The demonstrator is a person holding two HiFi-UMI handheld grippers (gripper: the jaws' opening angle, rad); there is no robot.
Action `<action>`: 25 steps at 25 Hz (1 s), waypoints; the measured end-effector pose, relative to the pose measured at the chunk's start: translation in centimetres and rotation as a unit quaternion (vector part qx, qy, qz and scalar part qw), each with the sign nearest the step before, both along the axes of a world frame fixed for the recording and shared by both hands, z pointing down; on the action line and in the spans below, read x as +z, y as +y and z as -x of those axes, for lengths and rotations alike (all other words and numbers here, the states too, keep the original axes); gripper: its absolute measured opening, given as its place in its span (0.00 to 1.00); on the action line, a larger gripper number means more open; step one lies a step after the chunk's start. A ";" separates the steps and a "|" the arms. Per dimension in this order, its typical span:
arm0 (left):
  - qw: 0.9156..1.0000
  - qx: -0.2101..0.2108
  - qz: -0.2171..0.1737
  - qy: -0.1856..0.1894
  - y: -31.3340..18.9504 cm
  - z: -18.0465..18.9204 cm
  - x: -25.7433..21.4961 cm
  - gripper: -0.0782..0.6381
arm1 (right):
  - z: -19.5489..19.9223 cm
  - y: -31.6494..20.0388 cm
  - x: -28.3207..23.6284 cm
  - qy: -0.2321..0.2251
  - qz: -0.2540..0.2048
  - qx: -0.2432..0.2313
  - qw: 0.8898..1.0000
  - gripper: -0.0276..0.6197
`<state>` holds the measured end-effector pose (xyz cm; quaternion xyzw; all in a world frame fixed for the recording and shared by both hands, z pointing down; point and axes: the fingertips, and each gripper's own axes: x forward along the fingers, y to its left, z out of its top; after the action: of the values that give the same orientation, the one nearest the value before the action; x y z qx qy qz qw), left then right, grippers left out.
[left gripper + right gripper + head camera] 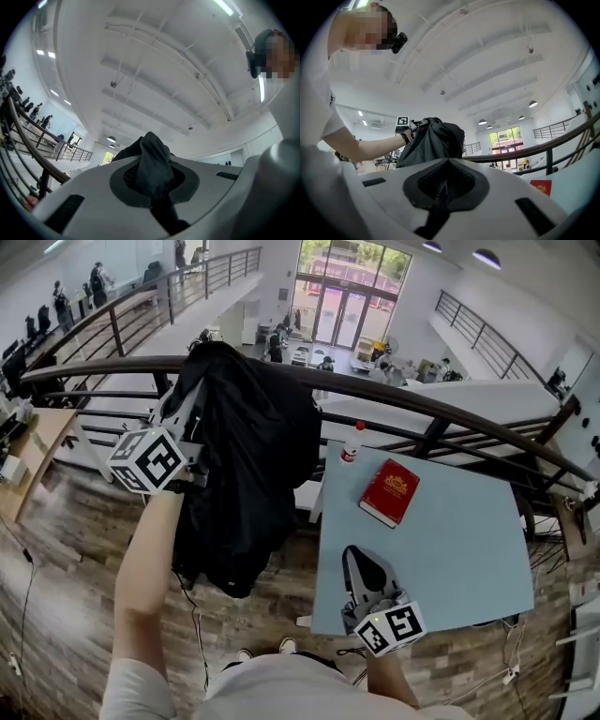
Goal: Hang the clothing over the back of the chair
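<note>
The left gripper (151, 178) is raised at the left, its jaws clenched on a fold of the black garment (248, 456). The cloth bunches up between the jaws and pokes out past their tips. The rest of the garment hangs down in a loose mass in front of the dark railing (422, 404), above the wooden floor and just left of the blue worktop (459, 549).

At the far left corner of the worktop stands a small white bottle (352, 443) with a red cap; I cannot tell what is in it. Near it, further right, a red book (390, 491) lies flat. Its cover carries gold print too small to read.

The right gripper (444, 185) hovers over the near edge of the worktop, jaws closed together with nothing between them.
</note>
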<state>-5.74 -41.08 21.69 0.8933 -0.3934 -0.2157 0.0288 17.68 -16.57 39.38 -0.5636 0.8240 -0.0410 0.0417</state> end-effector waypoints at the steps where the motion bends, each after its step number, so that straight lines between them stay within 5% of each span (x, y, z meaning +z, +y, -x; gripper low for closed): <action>1: 1.000 -0.003 0.005 -0.006 -0.9 -0.2 0.3 0.17 | -0.1 -0.1 0.1 0.000 0.001 0.002 1.000 0.07; 9: 0.994 0.032 0.097 -0.040 -6.2 -1.6 6.7 0.17 | -0.6 -0.9 1.1 -0.002 0.015 0.010 1.000 0.07; 13: 0.985 0.012 0.142 -0.097 -8.1 -1.6 11.9 0.17 | -0.3 -1.5 1.6 -0.002 0.022 0.006 1.000 0.07; 22: 0.956 -0.006 0.183 -0.228 -8.8 -1.1 19.8 0.19 | 1.6 -2.2 2.1 0.001 0.030 -0.011 0.999 0.07; 25: 0.955 -0.006 0.179 -0.236 -8.6 -1.1 20.5 0.19 | 1.9 -2.1 2.3 0.001 0.036 -0.013 0.999 0.07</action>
<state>-4.66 -49.72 42.15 0.8967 -0.4261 0.0748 0.0933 15.81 -18.72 41.72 -0.5537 0.8295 -0.0712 0.0200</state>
